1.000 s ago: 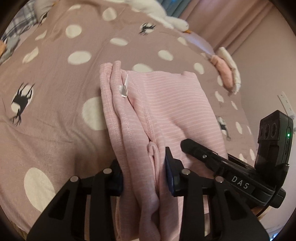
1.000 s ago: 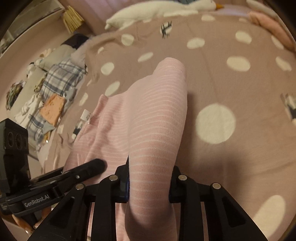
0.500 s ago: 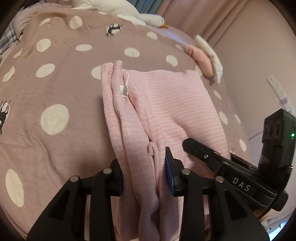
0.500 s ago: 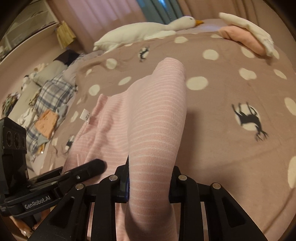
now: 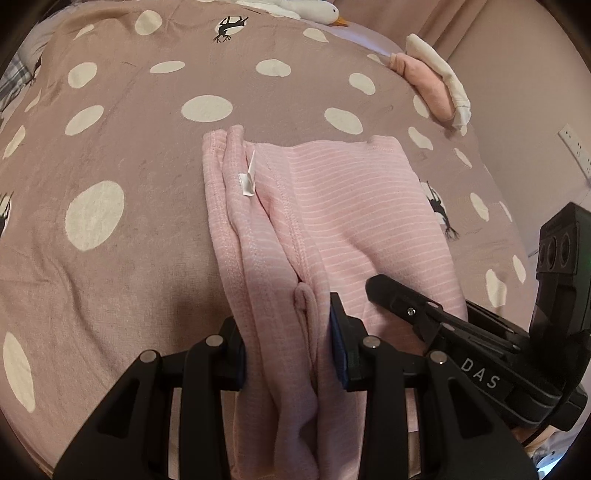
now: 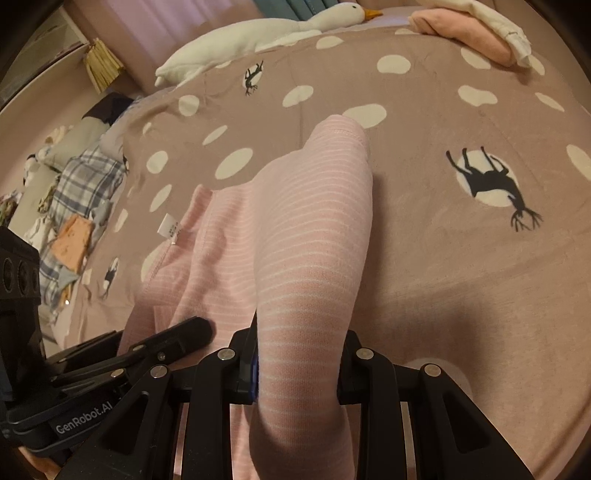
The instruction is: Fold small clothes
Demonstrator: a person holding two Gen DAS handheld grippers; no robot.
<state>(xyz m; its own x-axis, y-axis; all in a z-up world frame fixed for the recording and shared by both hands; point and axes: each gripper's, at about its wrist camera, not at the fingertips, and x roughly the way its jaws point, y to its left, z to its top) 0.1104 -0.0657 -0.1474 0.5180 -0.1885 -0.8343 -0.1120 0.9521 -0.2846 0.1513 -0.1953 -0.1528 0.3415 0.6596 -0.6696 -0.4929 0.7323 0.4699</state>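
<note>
Both the left tongs and the right tongs are clamped on bunched edges of the pale pink white-striped knit garment, which stretches ahead of them across a mauve bedspread with cream spots and black deer, a white plush goose beyond at the pink curtains.

Dim warm light, strong fisheye distortion

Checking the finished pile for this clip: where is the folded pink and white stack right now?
In the left wrist view the folded stack sits at the bedspread's far right edge, beyond the pink striped garment, right of the goose plush.
</note>
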